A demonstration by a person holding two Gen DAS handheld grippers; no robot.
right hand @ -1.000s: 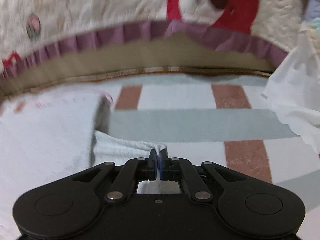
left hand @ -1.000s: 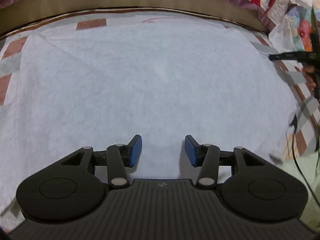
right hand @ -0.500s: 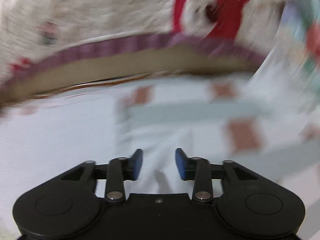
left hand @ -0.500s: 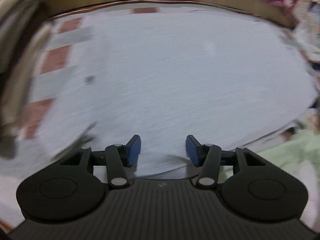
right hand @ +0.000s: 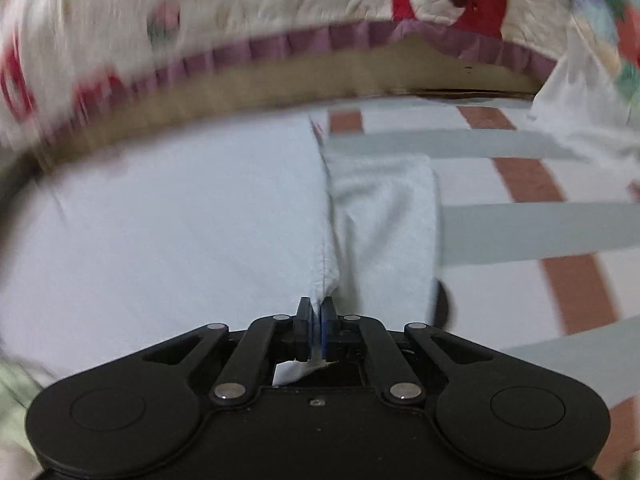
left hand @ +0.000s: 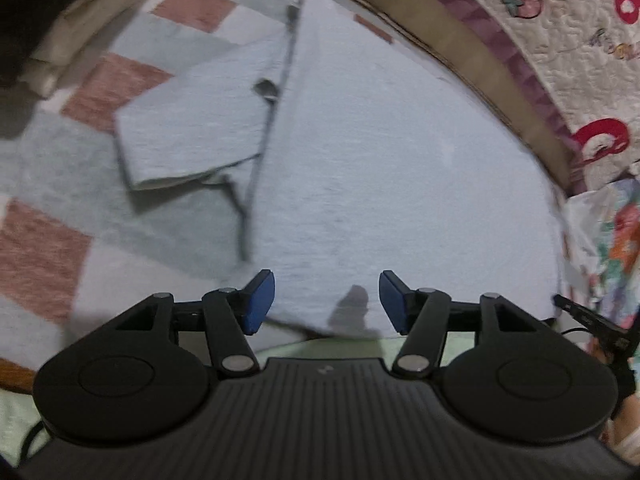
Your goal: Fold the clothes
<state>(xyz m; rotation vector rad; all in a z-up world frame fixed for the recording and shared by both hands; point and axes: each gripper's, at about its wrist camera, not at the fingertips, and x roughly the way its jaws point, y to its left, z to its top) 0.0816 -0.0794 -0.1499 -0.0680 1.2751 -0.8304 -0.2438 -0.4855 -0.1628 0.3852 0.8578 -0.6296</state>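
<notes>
A pale blue T-shirt [left hand: 400, 160] lies flat on a checked sheet [left hand: 40, 256]. One short sleeve [left hand: 192, 132] sticks out to the left in the left wrist view. My left gripper [left hand: 326, 288] hovers over the shirt's near hem. Its jaws are opening, and nothing is pressed between the blue pads [left hand: 260, 300]. In the right wrist view the shirt [right hand: 180, 220] fills the left half, with its other sleeve [right hand: 384, 220] beside it. My right gripper [right hand: 316, 308] is shut on a pinch of the shirt's side edge, just below that sleeve.
A quilt with red bears [left hand: 580, 40] and a brown band [left hand: 460, 48] run along the far edge. Floral cloth [left hand: 616, 240] and white cloth [right hand: 580, 92] lie to the right. Pale green fabric [left hand: 352, 350] sits at the near edge. The other gripper's black tip [left hand: 592, 320] shows at the right.
The left view has swung and rolled, so the left sleeve now shows, and its jaws stand wider. The right gripper opened, shifted along the shirt and shut on the edge beside the sleeve.
</notes>
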